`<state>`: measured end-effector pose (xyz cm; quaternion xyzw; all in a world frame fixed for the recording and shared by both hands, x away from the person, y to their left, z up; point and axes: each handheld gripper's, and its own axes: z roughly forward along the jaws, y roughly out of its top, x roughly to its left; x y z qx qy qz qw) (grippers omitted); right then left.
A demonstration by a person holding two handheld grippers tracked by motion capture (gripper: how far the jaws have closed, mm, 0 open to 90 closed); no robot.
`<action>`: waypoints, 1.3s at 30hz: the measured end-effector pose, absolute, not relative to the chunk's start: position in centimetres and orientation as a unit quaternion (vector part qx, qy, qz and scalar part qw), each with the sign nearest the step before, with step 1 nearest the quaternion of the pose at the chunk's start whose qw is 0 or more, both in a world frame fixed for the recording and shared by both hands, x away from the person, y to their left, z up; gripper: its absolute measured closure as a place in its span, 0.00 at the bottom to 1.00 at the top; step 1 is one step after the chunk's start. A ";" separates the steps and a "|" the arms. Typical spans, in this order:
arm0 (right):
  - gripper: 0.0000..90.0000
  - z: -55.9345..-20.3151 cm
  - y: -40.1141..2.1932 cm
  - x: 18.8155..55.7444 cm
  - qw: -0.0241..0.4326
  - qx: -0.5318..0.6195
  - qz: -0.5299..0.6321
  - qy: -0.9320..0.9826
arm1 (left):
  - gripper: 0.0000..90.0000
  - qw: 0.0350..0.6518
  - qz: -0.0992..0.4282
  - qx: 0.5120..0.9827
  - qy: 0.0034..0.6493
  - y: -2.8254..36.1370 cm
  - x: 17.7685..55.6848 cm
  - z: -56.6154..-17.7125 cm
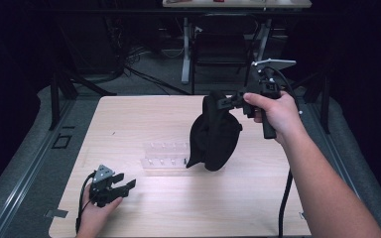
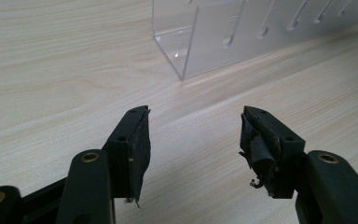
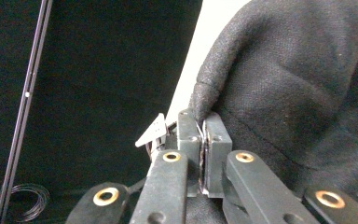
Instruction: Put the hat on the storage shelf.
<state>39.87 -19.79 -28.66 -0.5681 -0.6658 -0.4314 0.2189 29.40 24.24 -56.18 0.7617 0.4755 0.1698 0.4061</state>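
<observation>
Right gripper (image 1: 224, 102) clenched on black cloth (image 1: 214, 134) top edge; cloth hangs below, above table (image 1: 129, 119).

No text, label, brand, number or sign can be read on anything in these views.

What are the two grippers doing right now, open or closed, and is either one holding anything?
Left gripper: open, holding nothing, low over the wooden table.
Right gripper: closed on an edge of the black cloth, holding it up above the table.
</observation>
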 end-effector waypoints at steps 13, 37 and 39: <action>0.98 -29.0 -18.7 40.3 0.224 -0.564 -0.432 -0.667 | 0.47 0.409 0.172 0.760 0.476 24.2 29.4 -56.2; 0.98 -30.6 -18.0 41.5 0.235 -0.567 -0.439 -0.656 | 0.47 0.411 0.171 0.761 0.472 23.9 29.4 -56.2; 0.98 -30.7 -17.8 41.6 0.235 -0.568 -0.440 -0.655 | 0.47 0.407 0.168 0.764 0.472 23.9 29.3 -56.0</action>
